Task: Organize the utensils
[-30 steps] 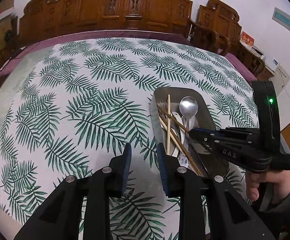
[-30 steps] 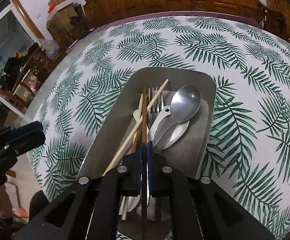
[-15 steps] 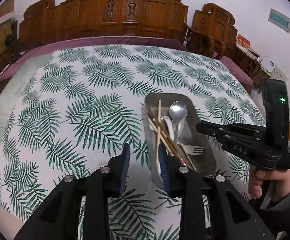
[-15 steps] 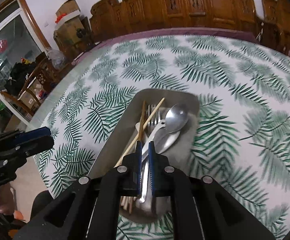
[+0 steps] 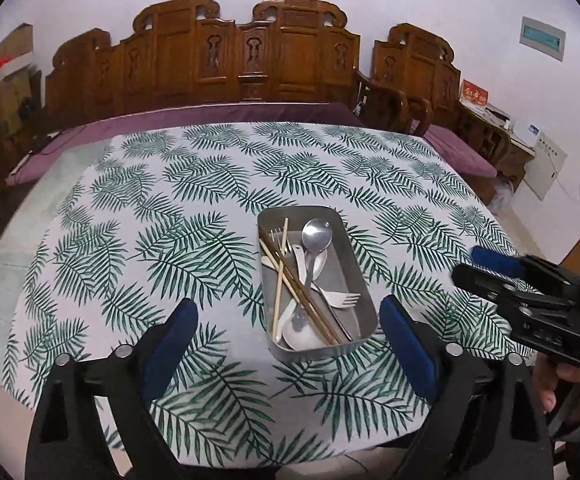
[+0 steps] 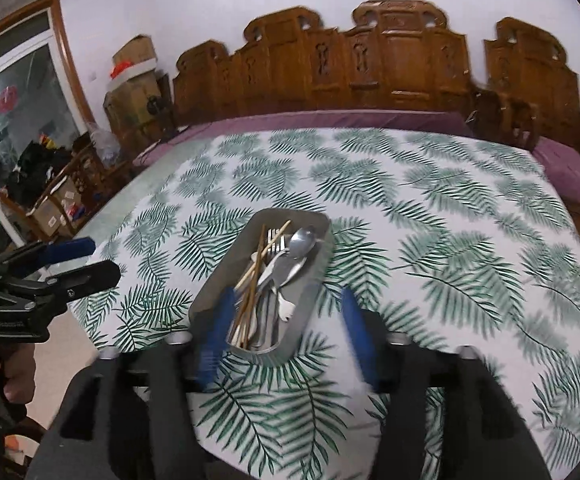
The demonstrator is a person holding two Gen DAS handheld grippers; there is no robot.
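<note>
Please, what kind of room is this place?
Probably a living or dining room in a home: a carved wooden bench with purple cushions, a table under a fern-print tablecloth holding a metal tray of cutlery, and stacked cardboard boxes near a glass door.

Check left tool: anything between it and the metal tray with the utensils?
Nothing visible. The left tool hangs open and empty above the tablecloth, and only bare leaf-print cloth lies between its fingertips and the near end of the metal tray. The right tool sits off to the side, clear of that path.
</note>
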